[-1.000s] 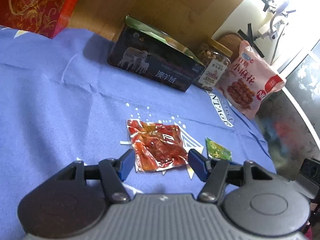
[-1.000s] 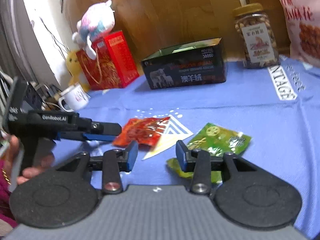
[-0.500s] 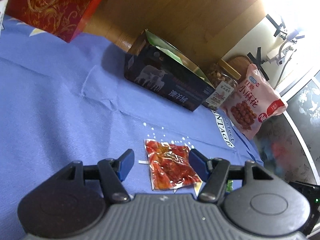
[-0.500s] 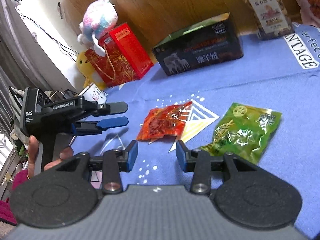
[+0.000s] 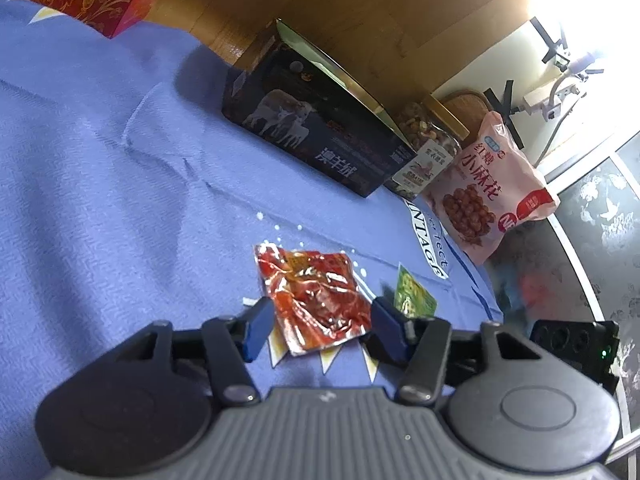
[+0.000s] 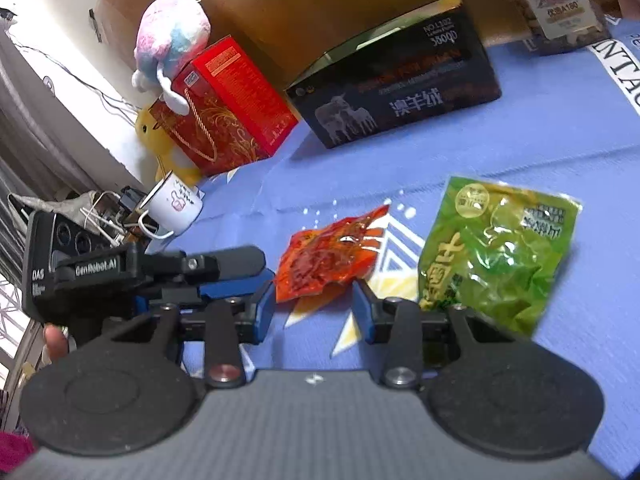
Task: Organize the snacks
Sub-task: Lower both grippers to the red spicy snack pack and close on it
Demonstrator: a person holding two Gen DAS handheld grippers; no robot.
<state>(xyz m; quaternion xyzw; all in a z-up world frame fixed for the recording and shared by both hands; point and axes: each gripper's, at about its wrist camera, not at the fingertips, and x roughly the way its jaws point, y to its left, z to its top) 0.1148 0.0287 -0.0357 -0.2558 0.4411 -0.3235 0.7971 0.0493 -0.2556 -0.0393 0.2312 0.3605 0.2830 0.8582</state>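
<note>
Two loose packets lie mid-cloth; left gripper [image 5: 318,326], jaws just narrowing yet ungripping, straddles red packet [image 5: 314,300] for pickup; right gripper [image 6: 314,306] gapes empty

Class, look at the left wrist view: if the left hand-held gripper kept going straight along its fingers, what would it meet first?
Most likely the red snack packet, lying flat on the blue cloth right ahead of the left hand-held gripper, between its open fingers. Depth is hard to judge here.

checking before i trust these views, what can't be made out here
- Dark box interior: both views, its own front wall hides it.
- Nut jar: right wrist view, top edge cuts off the lid.
- Green packet: left wrist view, mostly behind the left tongs, and blurred.
- Red packet print: too small.
</note>
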